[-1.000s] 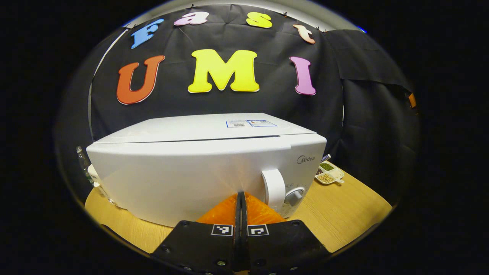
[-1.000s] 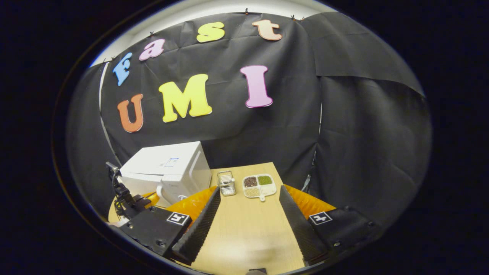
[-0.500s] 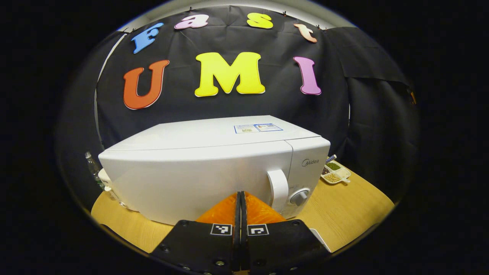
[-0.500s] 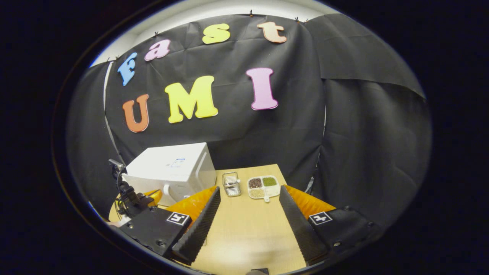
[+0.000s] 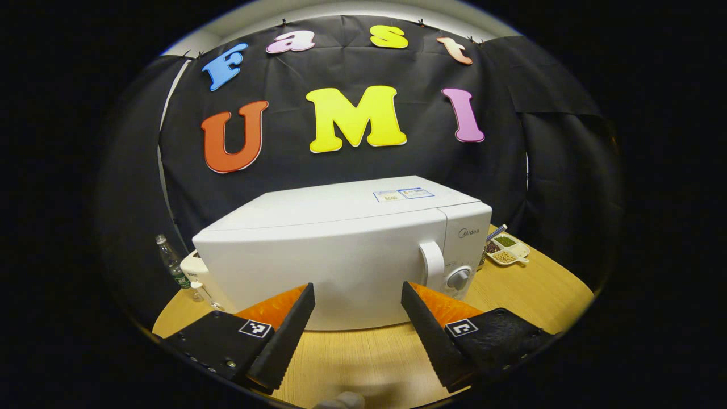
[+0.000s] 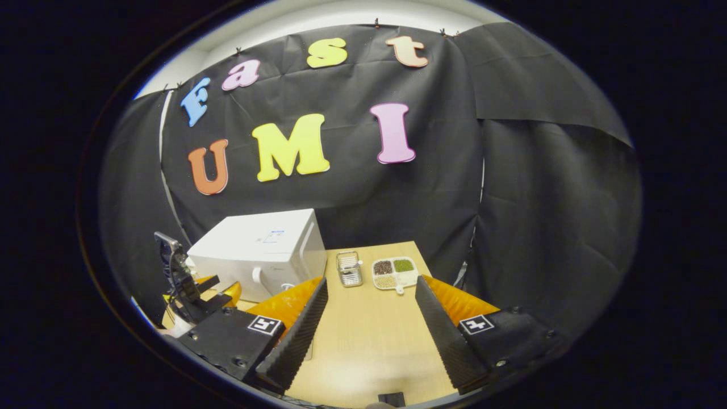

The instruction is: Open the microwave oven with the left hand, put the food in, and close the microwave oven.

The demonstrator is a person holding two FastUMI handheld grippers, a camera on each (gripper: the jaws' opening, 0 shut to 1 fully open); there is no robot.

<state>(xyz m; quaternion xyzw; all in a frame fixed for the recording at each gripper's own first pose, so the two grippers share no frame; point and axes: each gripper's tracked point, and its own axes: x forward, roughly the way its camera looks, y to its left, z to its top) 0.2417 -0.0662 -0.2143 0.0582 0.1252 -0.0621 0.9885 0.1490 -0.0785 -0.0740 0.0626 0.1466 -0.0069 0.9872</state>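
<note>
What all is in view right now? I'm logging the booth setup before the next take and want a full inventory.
microwave oven: one, white, door shut, on the left part of the table
door handle: one, white, at the door's right edge
knob: one, grey, right of the handle
divided food tray: one, white, four compartments of dark, green and pale grains, at the table's far edge
small wire basket: one, metallic, left of the tray
bottle: one, clear plastic, left of the microwave
table: one, light wood
left gripper: one, open, facing the microwave door
right gripper: one, open, above the table
</note>
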